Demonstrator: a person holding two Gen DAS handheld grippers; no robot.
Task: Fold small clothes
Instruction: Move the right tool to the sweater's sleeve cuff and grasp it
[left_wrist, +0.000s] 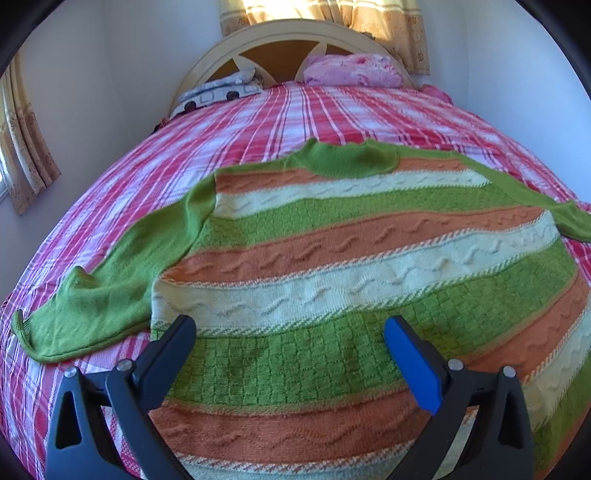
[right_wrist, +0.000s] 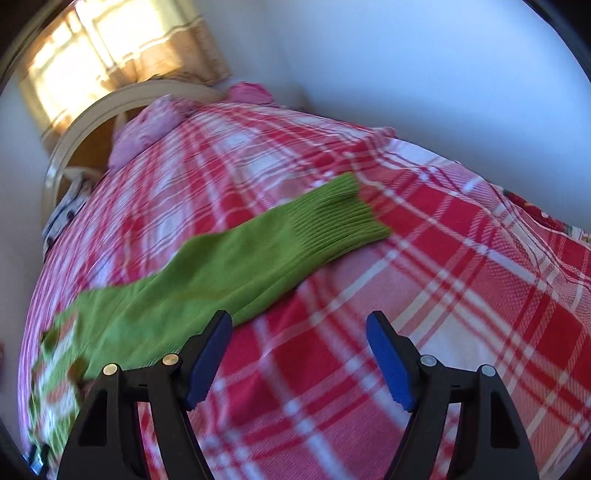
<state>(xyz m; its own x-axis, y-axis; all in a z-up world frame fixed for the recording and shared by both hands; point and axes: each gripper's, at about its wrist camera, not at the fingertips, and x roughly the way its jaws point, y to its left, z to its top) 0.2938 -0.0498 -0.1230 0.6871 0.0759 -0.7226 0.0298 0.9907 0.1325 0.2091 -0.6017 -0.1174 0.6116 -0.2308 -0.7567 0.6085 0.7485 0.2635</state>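
A knitted sweater (left_wrist: 332, 258) with green, orange and cream stripes lies flat on the bed, collar toward the headboard, both green sleeves spread out. My left gripper (left_wrist: 291, 325) is open and empty, just above the sweater's lower body near its left edge. The left sleeve (left_wrist: 92, 299) lies to its left. In the right wrist view the right sleeve (right_wrist: 240, 266) stretches out with its ribbed cuff (right_wrist: 340, 218) at the far end. My right gripper (right_wrist: 299, 321) is open and empty over the bedspread, beside the sleeve's near edge.
The bed has a red and white plaid bedspread (left_wrist: 258, 122). A cream headboard (left_wrist: 280, 33), a pink pillow (left_wrist: 351, 70) and a patterned pillow (left_wrist: 218, 92) are at the far end. White walls flank the bed on both sides. Curtains (left_wrist: 325, 11) hang behind.
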